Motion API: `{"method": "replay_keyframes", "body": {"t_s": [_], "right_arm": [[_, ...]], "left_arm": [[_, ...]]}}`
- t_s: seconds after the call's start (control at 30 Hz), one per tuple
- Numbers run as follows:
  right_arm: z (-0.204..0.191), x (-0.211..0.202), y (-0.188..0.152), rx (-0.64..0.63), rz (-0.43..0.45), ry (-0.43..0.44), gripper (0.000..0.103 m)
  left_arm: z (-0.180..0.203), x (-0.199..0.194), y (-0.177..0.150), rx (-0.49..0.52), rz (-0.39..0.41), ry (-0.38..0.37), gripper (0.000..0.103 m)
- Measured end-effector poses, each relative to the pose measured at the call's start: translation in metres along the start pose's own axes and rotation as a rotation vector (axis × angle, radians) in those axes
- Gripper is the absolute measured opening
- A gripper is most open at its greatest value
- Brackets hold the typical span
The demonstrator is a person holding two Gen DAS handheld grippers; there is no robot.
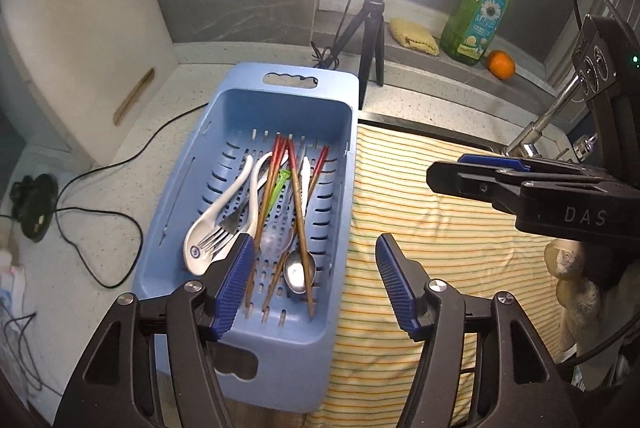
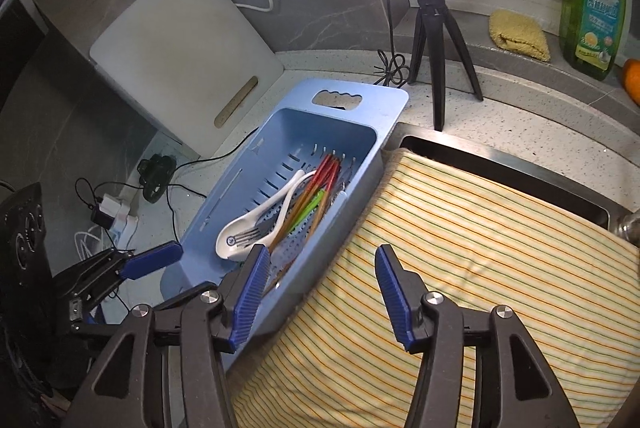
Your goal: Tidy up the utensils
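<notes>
A blue slotted basket point(image 1: 192, 187) point(image 2: 348, 107) on the counter holds mixed utensils: a white ceramic spoon point(image 1: 212, 216) point(image 2: 256, 216), a metal fork point(image 1: 218, 234) point(image 2: 248, 236), red-tipped wooden chopsticks point(image 1: 298, 187) point(image 2: 320, 183), a green utensil point(image 1: 280, 185) point(image 2: 310, 205) and a metal spoon point(image 1: 297, 270). My left gripper point(image 1: 316, 282) is open and empty above the basket's right rim. My right gripper point(image 2: 320, 292) is open and empty over the basket's near right edge and the striped cloth point(image 2: 460, 248) point(image 1: 440, 228). The right gripper also shows in the left wrist view point(image 1: 480, 173), its jaws seen side-on.
A white cutting board point(image 1: 76, 39) point(image 2: 180, 55) leans at the back left. A ring light on a tripod point(image 1: 372, 27) point(image 2: 436, 27), a green soap bottle point(image 1: 478, 11) point(image 2: 592, 7), a yellow sponge point(image 1: 414, 35) point(image 2: 518, 33) and an orange point(image 1: 501, 64) stand at the back. Cables point(image 1: 100, 195) lie left.
</notes>
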State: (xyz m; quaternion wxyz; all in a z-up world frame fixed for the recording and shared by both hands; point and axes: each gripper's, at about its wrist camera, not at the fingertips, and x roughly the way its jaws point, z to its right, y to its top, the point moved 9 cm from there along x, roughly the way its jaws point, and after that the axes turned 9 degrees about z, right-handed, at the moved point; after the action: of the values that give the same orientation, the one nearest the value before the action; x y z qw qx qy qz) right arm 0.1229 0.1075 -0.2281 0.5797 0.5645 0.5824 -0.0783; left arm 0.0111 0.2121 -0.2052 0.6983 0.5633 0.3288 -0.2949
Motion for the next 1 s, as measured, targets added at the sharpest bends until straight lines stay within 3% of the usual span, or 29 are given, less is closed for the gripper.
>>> {"method": "replay_keyframes", "body": {"t_s": [0.33, 0.4, 0.47, 0.6, 0.7, 0.8, 0.93, 1.0], "right_arm": [[0.007, -0.043, -0.014, -0.138, 0.073, -0.047, 0.052], [0.009, -0.051, -0.015, -0.144, 0.087, -0.050, 0.057], [0.012, -0.061, -0.015, -0.129, 0.109, -0.045, 0.070], [0.022, -0.080, -0.014, -0.086, 0.155, -0.053, 0.071], [0.028, -0.086, -0.017, -0.082, 0.156, -0.057, 0.073], [0.031, -0.094, -0.021, -0.105, 0.184, -0.072, 0.075], [0.032, -0.101, -0.024, -0.130, 0.208, -0.078, 0.090], [0.033, -0.103, -0.024, -0.148, 0.212, -0.100, 0.090]], "left_arm": [[0.009, -0.039, -0.005, -0.017, 0.090, 0.102, 0.071], [0.012, -0.045, -0.008, -0.015, 0.101, 0.120, 0.071], [0.014, -0.052, -0.010, -0.013, 0.112, 0.137, 0.071], [0.019, -0.064, -0.014, -0.037, 0.125, 0.140, 0.071], [0.022, -0.070, -0.017, -0.042, 0.132, 0.152, 0.082], [0.027, -0.074, -0.020, -0.038, 0.137, 0.159, 0.082], [0.030, -0.075, -0.022, -0.046, 0.136, 0.170, 0.082], [0.031, -0.075, -0.024, -0.052, 0.135, 0.174, 0.082]]}}
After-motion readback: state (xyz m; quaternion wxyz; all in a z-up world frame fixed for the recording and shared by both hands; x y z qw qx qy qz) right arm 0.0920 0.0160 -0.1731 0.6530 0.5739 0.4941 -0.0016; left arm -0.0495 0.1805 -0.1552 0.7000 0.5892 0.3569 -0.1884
